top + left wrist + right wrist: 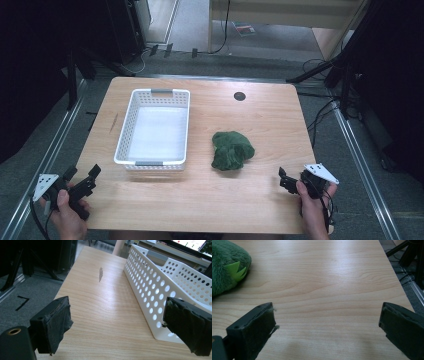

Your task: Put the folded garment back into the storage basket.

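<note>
Resting at the near edge of the pale wooden table [260, 115], left gripper [80, 181] at the near left corner with jaws wide and empty, right gripper [291, 180] at the near right likewise wide, crumpled green plush toy [231, 150] beyond it right of centre, white perforated plastic basket [156, 97] farther left.

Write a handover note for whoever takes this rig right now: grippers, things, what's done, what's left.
Left gripper: jaws open, nothing between them, near the table's front left corner, beside the white basket.
Right gripper: jaws open, nothing held, near the front right edge.
Green plush toy: lies on the table right of the basket, apart from it and from both grippers.
Basket: nothing in it.
Done: nothing yet; the toy is untouched.
Left: probably grasp the toy with the right gripper, the nearer one, and put it in the basket.
</note>
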